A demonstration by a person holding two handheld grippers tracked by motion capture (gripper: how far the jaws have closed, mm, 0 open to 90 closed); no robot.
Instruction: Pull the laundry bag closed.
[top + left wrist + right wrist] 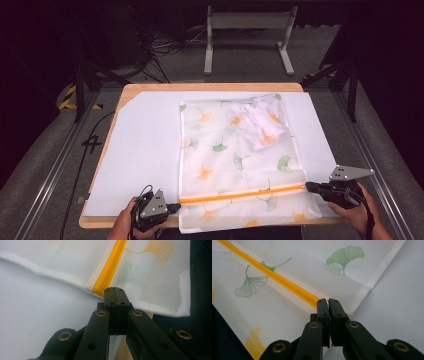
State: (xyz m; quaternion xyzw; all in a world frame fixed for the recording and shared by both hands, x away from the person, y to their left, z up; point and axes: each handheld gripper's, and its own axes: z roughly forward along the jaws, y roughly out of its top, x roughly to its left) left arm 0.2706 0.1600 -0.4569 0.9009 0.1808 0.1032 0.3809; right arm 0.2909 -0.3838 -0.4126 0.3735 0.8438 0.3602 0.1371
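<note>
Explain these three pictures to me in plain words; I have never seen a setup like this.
No robot here: a person holds a pair of hand-held tongs in each hand. The wide picture comes from a camera above the table. The other two come from small cameras riding on each tool, looking along its black jaws.

On the table lies a white sheet; on that, a see-through mesh bag printed with leaves, with crumpled cloth inside it near its far end. An orange zipper crosses the bag's near end.

The left tongs are pressed shut at one end of the zipper, the right tongs at the other, seemingly pinching the bag there.
</note>
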